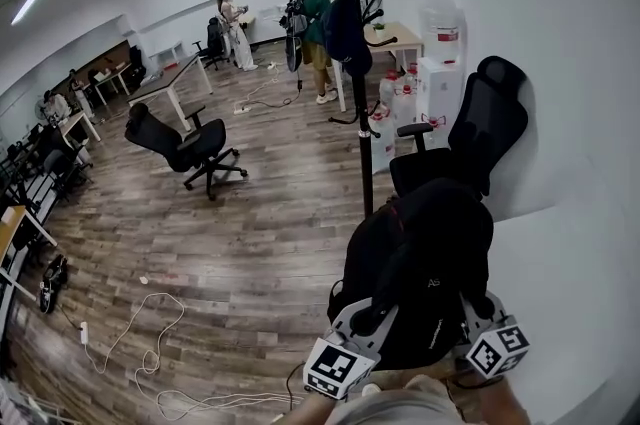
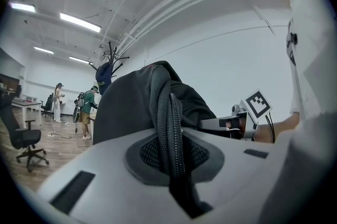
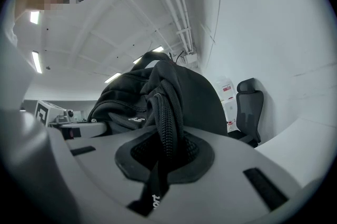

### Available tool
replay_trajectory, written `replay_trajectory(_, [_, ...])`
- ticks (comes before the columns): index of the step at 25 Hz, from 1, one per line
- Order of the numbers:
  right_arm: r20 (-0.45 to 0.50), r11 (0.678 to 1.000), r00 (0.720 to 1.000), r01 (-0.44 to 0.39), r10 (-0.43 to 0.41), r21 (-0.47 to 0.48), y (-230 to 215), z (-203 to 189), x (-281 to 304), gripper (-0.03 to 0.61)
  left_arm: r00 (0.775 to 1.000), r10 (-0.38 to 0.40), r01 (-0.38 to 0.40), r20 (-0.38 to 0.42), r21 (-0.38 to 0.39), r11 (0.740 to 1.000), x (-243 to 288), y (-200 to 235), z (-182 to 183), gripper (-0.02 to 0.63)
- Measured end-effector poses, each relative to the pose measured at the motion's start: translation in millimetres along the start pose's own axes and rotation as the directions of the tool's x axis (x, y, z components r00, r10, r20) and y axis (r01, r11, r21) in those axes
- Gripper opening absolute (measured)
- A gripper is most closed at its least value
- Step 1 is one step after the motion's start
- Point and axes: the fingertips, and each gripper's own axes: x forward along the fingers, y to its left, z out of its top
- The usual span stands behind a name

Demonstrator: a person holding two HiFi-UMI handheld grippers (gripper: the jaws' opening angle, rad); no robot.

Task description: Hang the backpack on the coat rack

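Here the black backpack [image 1: 420, 263] hangs in the air just ahead of the person, above the wood-plank floor [image 1: 250, 253] and close to the white wall [image 1: 570, 63]. Beyond it stands the thin black coat rack [image 1: 355, 83], with a dark item [image 1: 347, 33] on one of its curved hooks. A black high-backed office chair [image 1: 470, 138] stands by the wall just right of the pole, directly behind the backpack, and water jugs [image 1: 395, 98] cluster past it. A second chair [image 1: 185, 145] and a loose white cable [image 1: 150, 353] lie well off to the left. The left tool [image 2: 176, 165] is clamped on a ribbed, woven shoulder strap [image 2: 171, 123] and the right tool [image 3: 163, 157] on the other strap [image 3: 166, 117], so the soft, rounded pack bulges between and ahead of both tools
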Motion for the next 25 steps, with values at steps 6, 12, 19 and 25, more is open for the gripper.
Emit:
replay_trajectory(6, [-0.029, 1.000, 1.000, -0.013, 0.012, -0.004, -0.6, -5.1, 23.5, 0.032, 1.000, 0.025, -0.025, 0.001, -0.011, 1.000, 4.1, 20.9, -6.4, 0.034])
replay_trajectory(12, [-0.050, 1.000, 0.999, -0.013, 0.012, -0.009, -17.3, -5.1, 47.5, 0.032, 0.999, 0.031, -0.031, -0.014, -0.026, 0.999, 24.8, 36.6, -11.2, 0.034])
replay_trajectory(19, [-0.057, 1.000, 0.998, -0.029, 0.029, -0.009, -48.8, -1.4, 84.5, 0.032, 0.998, 0.049, -0.050, -0.032, -0.017, 0.999, 64.4, 63.4, -19.7, 0.034])
replay_trajectory(25, [-0.082, 0.999, 0.996, -0.038, 0.038, -0.001, -92.3, 3.3, 134.7, 0.032, 0.995, 0.076, -0.078, -0.057, -0.033, 0.996, 118.7, 97.1, -27.0, 0.034])
